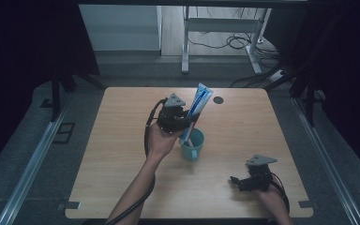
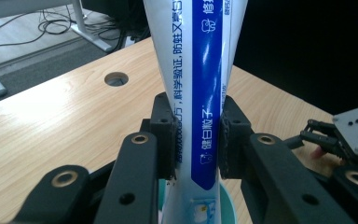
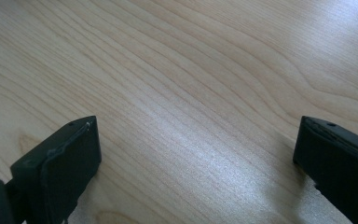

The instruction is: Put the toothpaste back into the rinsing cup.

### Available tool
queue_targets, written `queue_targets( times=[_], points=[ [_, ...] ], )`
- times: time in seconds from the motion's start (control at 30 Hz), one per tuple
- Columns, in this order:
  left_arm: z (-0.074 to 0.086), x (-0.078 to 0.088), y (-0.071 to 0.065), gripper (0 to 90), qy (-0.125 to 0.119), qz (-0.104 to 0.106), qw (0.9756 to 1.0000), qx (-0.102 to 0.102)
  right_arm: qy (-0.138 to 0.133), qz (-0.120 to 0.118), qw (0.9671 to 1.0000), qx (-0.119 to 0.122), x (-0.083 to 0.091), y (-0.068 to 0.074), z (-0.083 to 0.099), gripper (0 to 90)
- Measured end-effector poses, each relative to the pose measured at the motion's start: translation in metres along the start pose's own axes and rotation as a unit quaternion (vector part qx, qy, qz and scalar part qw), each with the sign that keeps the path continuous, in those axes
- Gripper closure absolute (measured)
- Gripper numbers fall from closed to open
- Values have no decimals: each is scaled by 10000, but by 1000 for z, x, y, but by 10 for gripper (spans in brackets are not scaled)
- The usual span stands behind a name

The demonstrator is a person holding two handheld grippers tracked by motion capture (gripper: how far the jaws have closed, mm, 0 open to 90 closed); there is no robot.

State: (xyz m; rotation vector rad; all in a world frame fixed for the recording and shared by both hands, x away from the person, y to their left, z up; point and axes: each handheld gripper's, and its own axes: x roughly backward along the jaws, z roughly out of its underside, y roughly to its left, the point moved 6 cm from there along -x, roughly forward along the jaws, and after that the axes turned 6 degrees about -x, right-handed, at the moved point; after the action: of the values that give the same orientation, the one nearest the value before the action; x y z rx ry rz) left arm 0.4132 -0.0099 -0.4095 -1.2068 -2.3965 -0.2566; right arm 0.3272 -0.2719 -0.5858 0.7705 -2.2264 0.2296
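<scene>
While the left gripper (image 2: pixel 196 140) pinches the tube (image 2: pixel 198 93) between its pads, the tube stands tilted, its lower end below the jaws inside the cup (image 1: pixel 192 145) and its flat end above them. Well apart to its right, the right gripper (image 1: pixel 238 182) lies spread over bare counter (image 3: pixel 191 93).

This looks like a lab or test room. A plain wooden table (image 1: pixel 122 187) stands between dark curtains (image 1: pixel 23 56) on the left and right. Far behind it are a metal desk frame (image 1: pixel 220 28) and loose cables (image 1: pixel 236 42) on the floor.
</scene>
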Motion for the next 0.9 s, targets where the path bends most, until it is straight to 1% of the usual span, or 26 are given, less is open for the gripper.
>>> queue_targets(
  times=[0.1,0.2,0.3,0.4,0.63,0.8,0.9],
  points=[
    [-1,-5,-1,723,-52,-16,10000,3,0,0,10000,0,0,0,0,4],
    [-2,-10,-3,722,-105,11,9999,-12,0,-1,10000,0,0,0,0,4],
    [-1,-14,-4,722,-153,22,9999,-61,0,0,10000,0,0,0,0,4],
    [2,-18,-5,721,-176,-16,9998,-98,0,-1,10000,1,0,0,0,4],
    [11,-26,-4,721,-141,-84,9998,-111,-4,-1,10000,-4,0,0,0,4],
    [16,-31,-5,721,-85,-84,9999,-106,6,-5,10000,-19,0,0,0,4],
    [20,-34,-7,721,-43,-93,9999,-136,-4,-3,10000,-5,0,0,0,4]
  ],
)
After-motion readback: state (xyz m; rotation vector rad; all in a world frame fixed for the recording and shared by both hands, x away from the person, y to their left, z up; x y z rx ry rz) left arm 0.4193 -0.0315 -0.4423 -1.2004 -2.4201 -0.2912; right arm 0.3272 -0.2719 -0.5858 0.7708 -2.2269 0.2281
